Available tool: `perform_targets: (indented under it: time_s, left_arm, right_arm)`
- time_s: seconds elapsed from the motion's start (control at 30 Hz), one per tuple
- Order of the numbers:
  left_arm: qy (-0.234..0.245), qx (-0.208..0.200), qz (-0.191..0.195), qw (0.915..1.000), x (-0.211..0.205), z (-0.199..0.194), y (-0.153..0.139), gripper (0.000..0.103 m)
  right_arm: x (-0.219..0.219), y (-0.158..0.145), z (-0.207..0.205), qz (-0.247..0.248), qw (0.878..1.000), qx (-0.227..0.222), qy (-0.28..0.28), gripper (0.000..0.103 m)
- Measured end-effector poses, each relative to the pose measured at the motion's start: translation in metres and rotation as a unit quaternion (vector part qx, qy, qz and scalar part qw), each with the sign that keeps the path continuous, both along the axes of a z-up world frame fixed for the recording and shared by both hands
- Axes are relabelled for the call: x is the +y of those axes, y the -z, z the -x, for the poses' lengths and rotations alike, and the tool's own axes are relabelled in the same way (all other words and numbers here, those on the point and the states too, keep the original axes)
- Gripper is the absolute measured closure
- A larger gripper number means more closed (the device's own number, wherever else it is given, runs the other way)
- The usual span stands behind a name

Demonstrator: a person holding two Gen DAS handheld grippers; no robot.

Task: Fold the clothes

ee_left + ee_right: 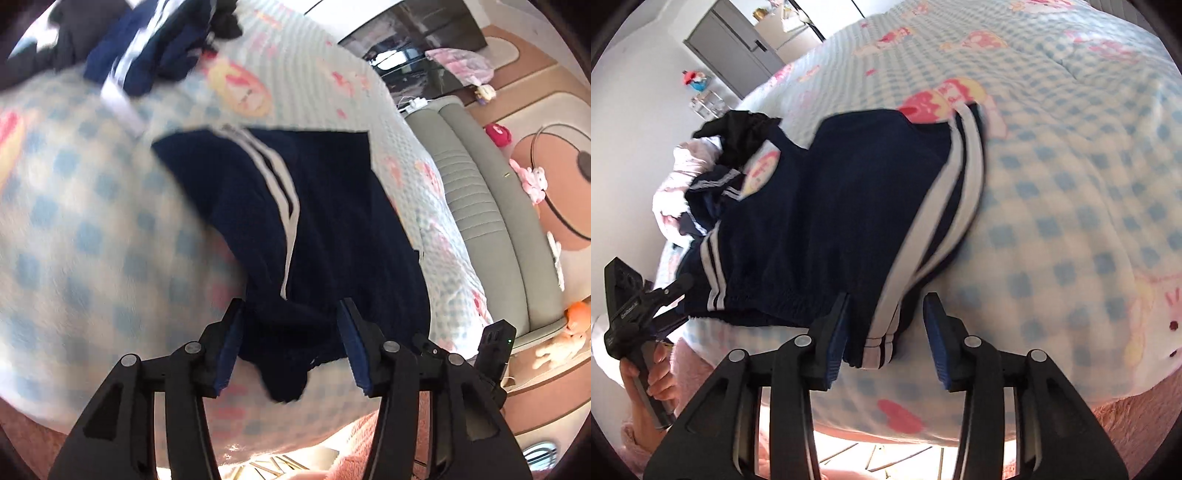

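A navy garment with white side stripes lies on the blue-checked bed cover. It also shows in the right wrist view. My left gripper is open, its jaws standing either side of the garment's near edge. My right gripper is open around the striped corner of the garment. The left gripper also shows at the left of the right wrist view, at the garment's other end.
A pile of other clothes, navy and black, lies further up the bed and shows in the right wrist view. A grey-green bench runs along the bed's side. Toys lie on the floor.
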State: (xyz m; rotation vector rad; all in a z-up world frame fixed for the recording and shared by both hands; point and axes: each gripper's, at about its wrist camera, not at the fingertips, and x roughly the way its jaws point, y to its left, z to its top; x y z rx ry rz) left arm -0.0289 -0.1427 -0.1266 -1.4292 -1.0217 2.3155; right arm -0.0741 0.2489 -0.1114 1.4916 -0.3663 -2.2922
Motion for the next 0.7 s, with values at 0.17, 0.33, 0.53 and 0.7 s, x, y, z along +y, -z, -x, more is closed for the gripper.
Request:
perform_targets:
  time_s: [0.17,0.33,0.53,0.7]
  left_arm:
    - [-0.039,0.01,0.078,0.9961,-0.004,-0.014,-0.013,0.079]
    - [-0.064,0.035,0.104,0.9919,-0.021,-0.025,-0.04,0.087]
    - [-0.02,0.022,-0.08,0.9964,-0.024,-0.025,-0.013,0.029]
    - [0.004,0.019,-0.051,0.9985,0.007,-0.01,-0.002,0.057]
  right_arm:
    - [-0.001,0.013,0.006,0.037,0.999,-0.018,0.013,0.06]
    - [-0.012,-0.018,0.001,0.015,0.999,0.028,-0.017,0.045]
    - [0.017,0.009,-0.005,0.051,0.996,-0.009,0.071,0.044]
    - [0.017,0.02,-0.001,0.101,0.993,-0.024,0.06,0.038]
